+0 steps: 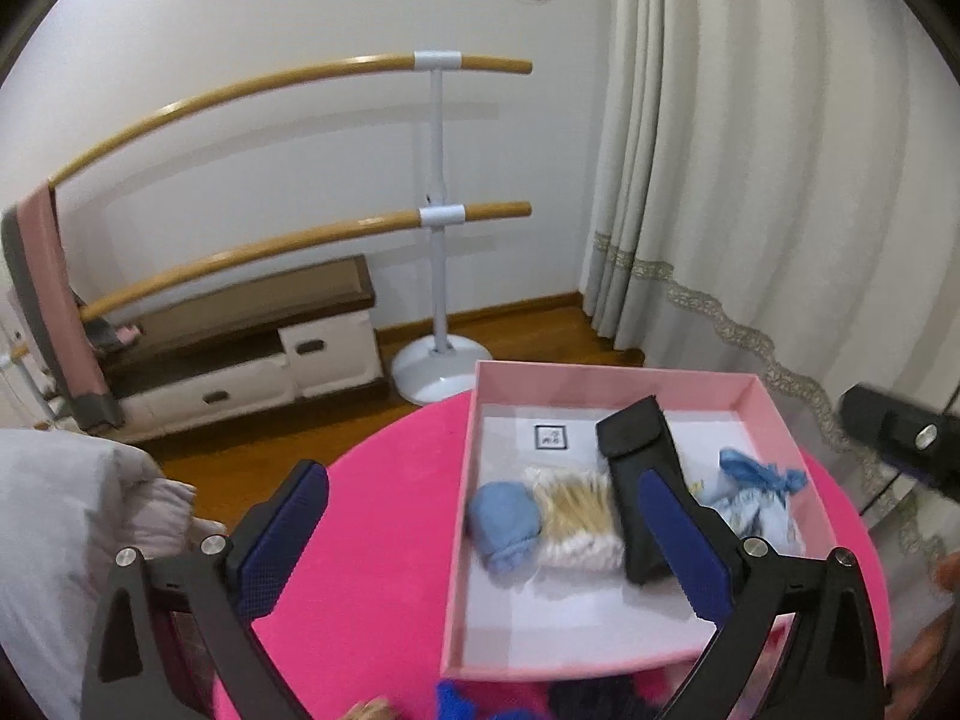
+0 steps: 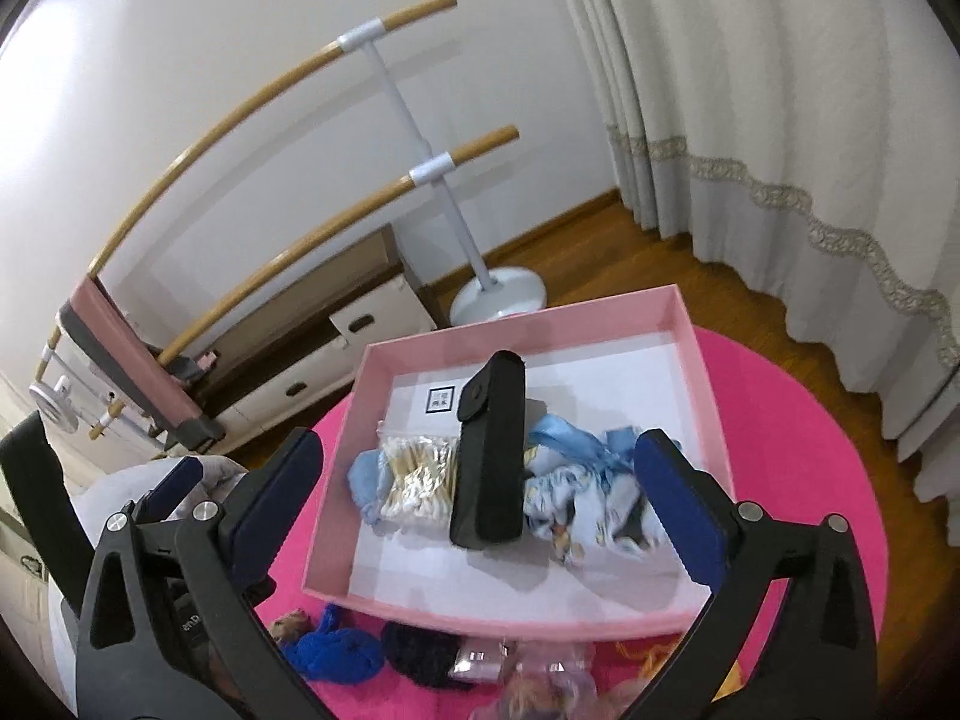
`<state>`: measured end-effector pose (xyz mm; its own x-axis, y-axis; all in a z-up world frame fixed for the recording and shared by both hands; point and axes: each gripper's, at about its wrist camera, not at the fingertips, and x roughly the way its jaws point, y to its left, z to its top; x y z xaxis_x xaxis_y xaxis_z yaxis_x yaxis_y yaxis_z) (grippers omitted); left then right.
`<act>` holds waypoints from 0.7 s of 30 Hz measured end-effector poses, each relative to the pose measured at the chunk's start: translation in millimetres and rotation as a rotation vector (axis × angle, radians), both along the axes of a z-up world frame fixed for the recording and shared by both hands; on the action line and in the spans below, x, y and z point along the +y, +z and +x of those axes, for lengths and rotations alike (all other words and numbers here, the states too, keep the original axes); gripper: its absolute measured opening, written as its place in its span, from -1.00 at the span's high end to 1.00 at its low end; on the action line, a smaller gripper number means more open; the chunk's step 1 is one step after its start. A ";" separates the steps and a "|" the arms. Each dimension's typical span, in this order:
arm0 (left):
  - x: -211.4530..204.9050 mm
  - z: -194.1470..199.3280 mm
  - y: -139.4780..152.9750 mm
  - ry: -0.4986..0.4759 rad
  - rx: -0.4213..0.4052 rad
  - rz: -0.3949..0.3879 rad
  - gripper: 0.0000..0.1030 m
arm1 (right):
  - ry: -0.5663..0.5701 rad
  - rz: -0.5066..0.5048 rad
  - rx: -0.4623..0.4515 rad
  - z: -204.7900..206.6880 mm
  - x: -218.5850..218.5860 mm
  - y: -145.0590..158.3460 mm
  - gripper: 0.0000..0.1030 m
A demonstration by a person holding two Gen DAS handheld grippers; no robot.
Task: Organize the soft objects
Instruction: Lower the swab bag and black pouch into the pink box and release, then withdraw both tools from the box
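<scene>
Hovering w/ jaws wide, empty: left gripper (image 1: pixel 480 531), right gripper (image 2: pixel 480 492), over pink cardboard box (image 2: pixel 696 348), black pouch (image 2: pixel 489 450).

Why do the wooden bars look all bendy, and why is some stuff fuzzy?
Left wrist view: the fisheye lens curves the wooden bars; corners go black. Right wrist view: the bars bow too, and the blue yarn near the bottom edge looks smeared and soft.
</scene>
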<state>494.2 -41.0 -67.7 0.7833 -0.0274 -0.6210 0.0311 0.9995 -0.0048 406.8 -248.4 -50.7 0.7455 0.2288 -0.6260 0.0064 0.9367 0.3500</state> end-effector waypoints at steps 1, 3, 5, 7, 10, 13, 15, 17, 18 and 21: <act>1.9 -18.1 1.0 0.003 -0.012 0.010 -0.99 | -0.005 0.003 -0.014 -11.0 -1.0 2.5 -1.00; 1.8 -46.0 2.5 -0.001 -0.035 0.012 -0.99 | -0.016 0.008 -0.053 -34.7 -5.4 7.2 -1.00; 2.8 -76.8 6.6 -0.006 -0.062 0.012 -0.99 | -0.031 0.004 -0.082 -59.7 -8.7 10.9 -1.00; 3.9 -101.9 10.5 -0.012 -0.091 0.015 -0.99 | -0.044 0.004 -0.113 -85.5 -12.0 13.0 -1.00; 7.2 -146.3 14.7 -0.014 -0.132 0.012 -0.99 | -0.077 0.002 -0.147 -120.9 -17.6 14.2 -1.00; 14.0 -189.0 14.9 -0.010 -0.160 -0.008 -0.99 | -0.111 -0.002 -0.187 -158.9 -23.8 13.4 -1.00; 16.0 -211.8 13.8 -0.007 -0.174 -0.009 -0.99 | -0.134 -0.019 -0.205 -185.5 -23.5 11.8 -1.00; 16.5 -237.5 12.8 -0.003 -0.188 0.005 -0.99 | -0.152 -0.039 -0.217 -205.5 -21.3 9.9 -1.00; 16.9 -250.7 12.0 -0.003 -0.194 0.012 -0.99 | -0.157 -0.047 -0.221 -211.6 -21.2 10.5 -1.00; 18.8 -280.3 9.5 0.004 -0.196 0.011 -1.00 | -0.173 -0.090 -0.226 -238.2 -15.5 7.2 -1.00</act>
